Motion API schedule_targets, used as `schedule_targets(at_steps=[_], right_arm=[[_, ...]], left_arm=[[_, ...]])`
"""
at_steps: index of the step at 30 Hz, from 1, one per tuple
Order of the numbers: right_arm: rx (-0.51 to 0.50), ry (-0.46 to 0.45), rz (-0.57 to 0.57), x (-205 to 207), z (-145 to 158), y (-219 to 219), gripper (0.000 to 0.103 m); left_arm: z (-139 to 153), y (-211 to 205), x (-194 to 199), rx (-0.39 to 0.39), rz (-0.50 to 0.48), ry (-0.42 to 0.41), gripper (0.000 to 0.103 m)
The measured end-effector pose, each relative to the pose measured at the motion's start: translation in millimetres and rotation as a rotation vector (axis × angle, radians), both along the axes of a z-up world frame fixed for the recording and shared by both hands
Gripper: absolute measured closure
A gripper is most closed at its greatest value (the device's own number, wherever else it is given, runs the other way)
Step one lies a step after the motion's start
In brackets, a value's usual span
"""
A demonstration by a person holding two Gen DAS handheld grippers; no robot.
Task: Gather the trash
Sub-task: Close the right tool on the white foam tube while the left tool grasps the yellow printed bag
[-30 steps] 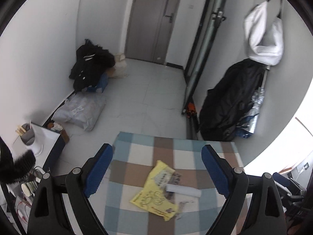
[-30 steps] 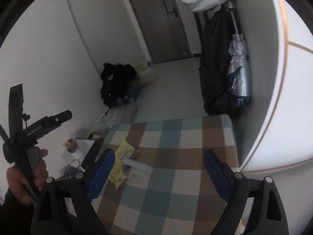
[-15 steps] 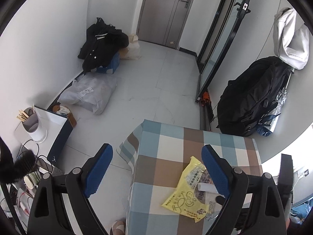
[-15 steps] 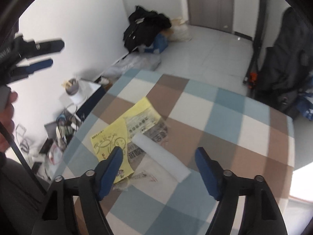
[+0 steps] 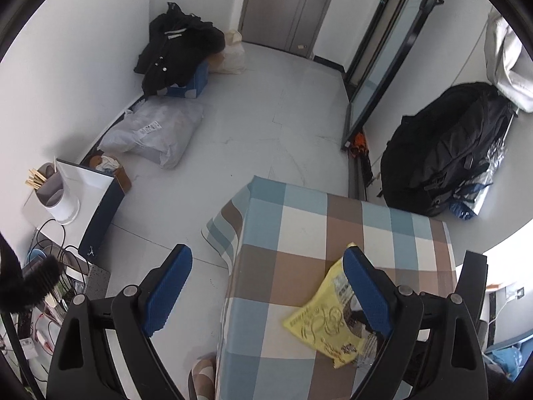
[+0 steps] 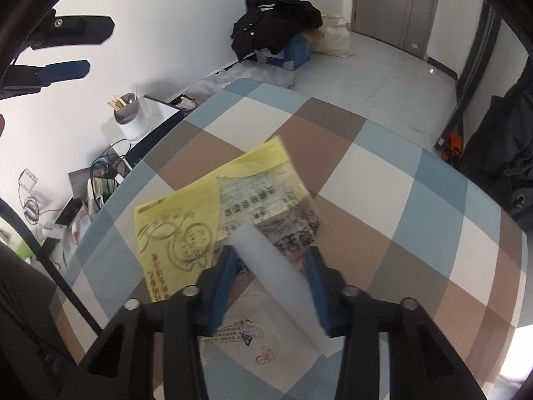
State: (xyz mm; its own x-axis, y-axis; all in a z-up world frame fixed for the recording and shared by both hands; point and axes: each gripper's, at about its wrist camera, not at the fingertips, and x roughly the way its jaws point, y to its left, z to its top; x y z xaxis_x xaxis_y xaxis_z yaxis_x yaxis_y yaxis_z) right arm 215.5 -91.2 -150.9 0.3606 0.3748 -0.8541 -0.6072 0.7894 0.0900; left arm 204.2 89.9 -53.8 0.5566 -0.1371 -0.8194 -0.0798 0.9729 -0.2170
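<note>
A: Where's the trash, and which way does it lie?

B: A white foam strip (image 6: 279,283) lies on the checked table (image 6: 383,173), on top of a printed clear wrapper (image 6: 266,200) and a yellow leaflet (image 6: 186,220). In the right wrist view its long axis runs slantwise, the far end toward the left, the near end toward the right and close to the camera.

A: And the right claw?

B: The right claw (image 6: 271,260) straddles the strip about midway, one blue pad on either side. Its jaws are closing with the strip between them. The picture is blurred there, so I can't say the pads are pressing on it.

A: The left claw?

B: The left claw (image 5: 266,286) has its jaws wide apart with nothing between them. It hangs over the table's left edge, its right finger above the yellow leaflet (image 5: 319,316), its left finger over the floor (image 5: 260,106).

A: What else is around?

B: On the floor to the left of the table, a dark box (image 6: 156,123) carrying a white cup of sticks (image 6: 128,116), with a tangle of cables (image 6: 106,166) beside it. Farther off, a black coat (image 6: 276,20) heaped on a blue carton, and a grey plastic bag (image 5: 156,130) against the wall. To the right, a black backpack (image 5: 446,146) stands just beyond the table's far corner.

A: Anything in the way?

B: Only the papers under the strip. The rest of the cloth around it is bare.
</note>
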Motion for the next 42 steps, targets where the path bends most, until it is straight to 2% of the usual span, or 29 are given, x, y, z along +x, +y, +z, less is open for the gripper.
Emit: schedule_targets(at_steps=[3, 13, 18, 24, 27, 30, 34, 37, 38, 39, 41, 42], right_arm=[[0.007, -0.009, -0.012, -1.5, 4.5, -5.3, 0.081], [0.175, 0.013, -0.128, -17.8, 34.3, -51.9, 0.088], [0.243, 0.027, -0.194, -35.2, 47.7, -79.6, 0.090], [0.298, 0.022, -0.240, -56.5, 54.0, -107.8, 0.090], [0.318, 0.024, -0.258, -59.9, 53.9, -117.7, 0.091], [0.332, 0.011, -0.264, -62.5, 56.1, -126.3, 0.090], [0.345, -0.002, -0.270, -64.5, 58.9, -135.9, 0.090], [0.359, -0.006, -0.280, -64.6, 60.8, -142.6, 0.090], [0.366, -0.008, -0.286, -64.4, 61.7, -144.6, 0.090], [0.370, -0.009, -0.289, -65.1, 62.4, -146.5, 0.090], [0.374, -0.015, -0.291, -65.8, 64.8, -149.1, 0.090], [0.377, -0.020, -0.292, -66.1, 66.2, -150.4, 0.090]], left_arm=[[-5.3, -5.8, 3.6, 0.007, -0.025, 0.028, 0.013], [-35.5, -35.0, 17.6, 0.018, -0.170, 0.139, 0.013], [-50.0, -53.6, 33.6, -0.026, -0.289, 0.190, 0.013], [-62.6, -81.5, 46.0, 0.036, -0.469, 0.235, 0.013], [-73.1, -94.1, 46.3, 0.107, -0.548, 0.277, 0.013], [-84.5, -96.3, 42.9, 0.143, -0.589, 0.325, 0.013], [-83.2, -101.3, 29.8, 0.210, -0.628, 0.277, 0.013], [-83.3, -109.5, 20.9, 0.310, -0.642, 0.257, 0.025], [-81.6, -111.4, 19.1, 0.307, -0.649, 0.258, 0.036], [-79.0, -112.1, 17.6, 0.308, -0.650, 0.261, 0.042], [-75.6, -112.7, 15.0, 0.304, -0.632, 0.276, 0.068], [-74.5, -113.1, 14.1, 0.302, -0.620, 0.279, 0.072]])
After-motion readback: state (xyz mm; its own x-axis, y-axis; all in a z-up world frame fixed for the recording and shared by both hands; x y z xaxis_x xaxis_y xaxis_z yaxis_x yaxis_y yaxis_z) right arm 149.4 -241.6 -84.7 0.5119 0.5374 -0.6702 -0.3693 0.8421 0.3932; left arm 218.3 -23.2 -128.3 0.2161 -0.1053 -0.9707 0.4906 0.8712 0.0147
